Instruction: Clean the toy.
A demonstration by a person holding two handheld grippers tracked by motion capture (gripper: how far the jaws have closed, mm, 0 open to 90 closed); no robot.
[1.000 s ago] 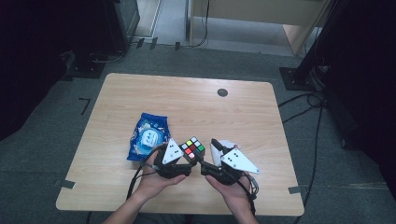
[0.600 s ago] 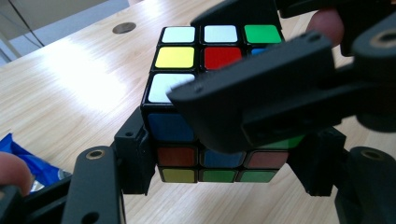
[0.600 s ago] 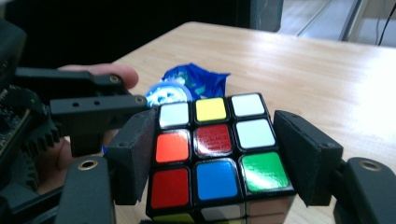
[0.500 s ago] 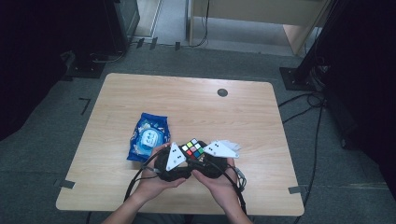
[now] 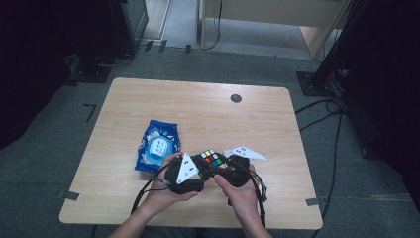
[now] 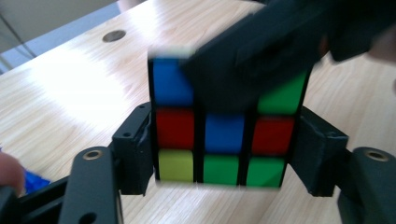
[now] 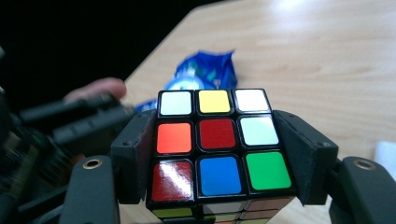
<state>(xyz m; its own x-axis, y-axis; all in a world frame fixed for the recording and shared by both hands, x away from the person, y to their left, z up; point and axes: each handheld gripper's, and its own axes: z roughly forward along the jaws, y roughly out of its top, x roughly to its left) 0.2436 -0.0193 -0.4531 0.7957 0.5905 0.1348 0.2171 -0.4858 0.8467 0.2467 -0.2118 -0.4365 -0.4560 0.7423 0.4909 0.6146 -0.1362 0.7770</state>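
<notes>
- The puzzle cube point(image 5: 211, 159) is held above the near edge of the wooden table point(image 5: 198, 106), between the two hands, and it does not rest on the wood.
- The left gripper point(image 6: 224, 154) is clamped on the cube: in the left gripper view its two black jaws press the left and right sides of the lower rows, so the cube cannot slip while the other tool works.
- The right gripper point(image 7: 219, 158) is also closed on the cube. In the right gripper view its jaws squeeze the two sides of the top layers, where white, yellow, orange, red, blue and green squares show.
- I judge that the two grips take different layers on purpose: one tool keeps the body fixed and the other can turn a layer against it.
- In the left gripper view a dark jaw of the other tool crosses the upper part of the cube; this fits with a grip from another direction.
- The picture there is a little blurred, so the cube is probably in motion, but I cannot tell in which direction.
- The left hand point(image 5: 166, 191) and the right hand point(image 5: 240, 191) stay close together, which gives short, firm control for a turn.
- A blue snack bag point(image 5: 157, 148) lies flat on the table just left of the hands, apart from the cube, and has no part in the work.
- A small dark round spot point(image 5: 236, 98) sits far back on the table.
</notes>
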